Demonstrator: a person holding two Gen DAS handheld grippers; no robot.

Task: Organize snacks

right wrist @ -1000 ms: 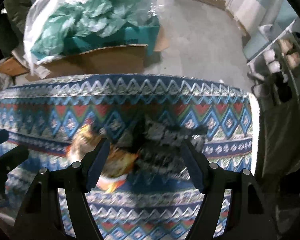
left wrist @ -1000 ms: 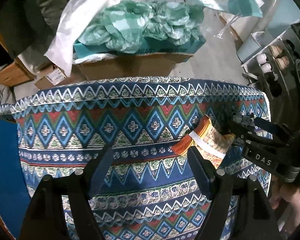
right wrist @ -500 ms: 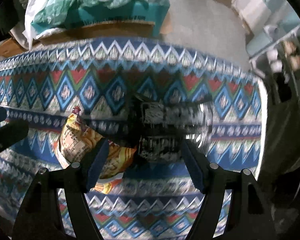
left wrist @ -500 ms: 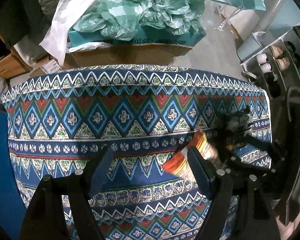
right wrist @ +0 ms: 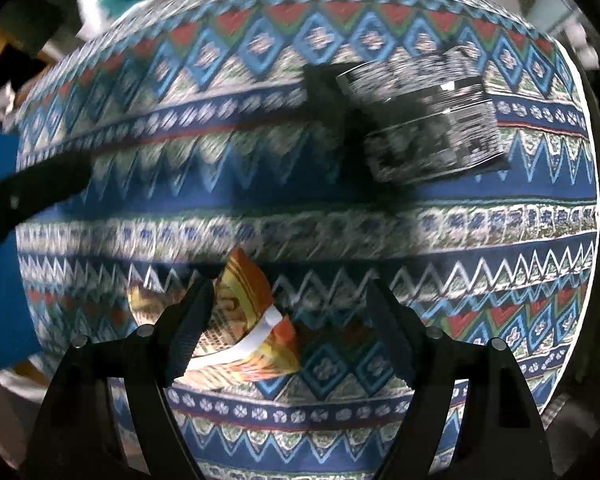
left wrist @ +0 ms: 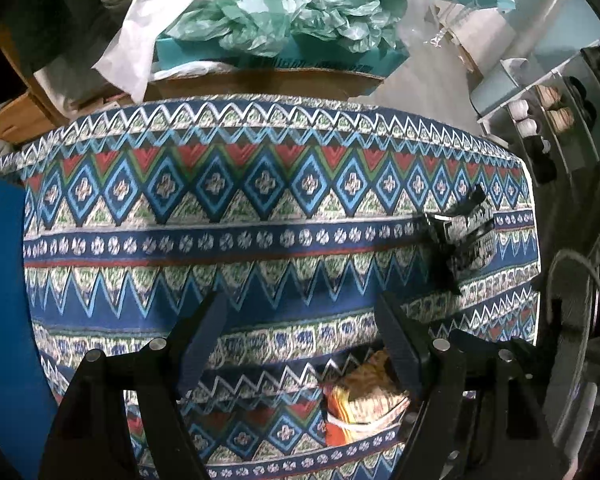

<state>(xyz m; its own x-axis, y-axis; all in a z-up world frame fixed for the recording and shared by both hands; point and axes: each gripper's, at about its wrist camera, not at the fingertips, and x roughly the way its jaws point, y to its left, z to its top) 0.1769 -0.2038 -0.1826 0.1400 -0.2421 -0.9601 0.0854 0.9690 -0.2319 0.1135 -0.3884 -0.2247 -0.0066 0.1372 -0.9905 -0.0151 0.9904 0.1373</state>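
Observation:
An orange and yellow snack bag (right wrist: 240, 328) with a white clip lies on the patterned tablecloth (right wrist: 420, 248), just behind my right gripper's left finger. It also shows low in the left wrist view (left wrist: 364, 404), under my left gripper's right finger. A clear plastic container (right wrist: 424, 120) with dark print stands on the cloth at the far right; it also shows in the left wrist view (left wrist: 464, 240). My right gripper (right wrist: 288, 328) is open and empty above the cloth. My left gripper (left wrist: 300, 340) is open and empty.
Beyond the table a cardboard box (left wrist: 268, 84) holds teal and white plastic bags (left wrist: 284, 20). A blue panel (left wrist: 4, 300) stands at the left. A rack with small items (left wrist: 556, 120) stands at the right. The right wrist view is blurred.
Both grippers have moved lower and closer over the table. The snack bag, seen beside the right gripper before, now lies near both grippers' fingers. The container looks nearer in the right wrist view.

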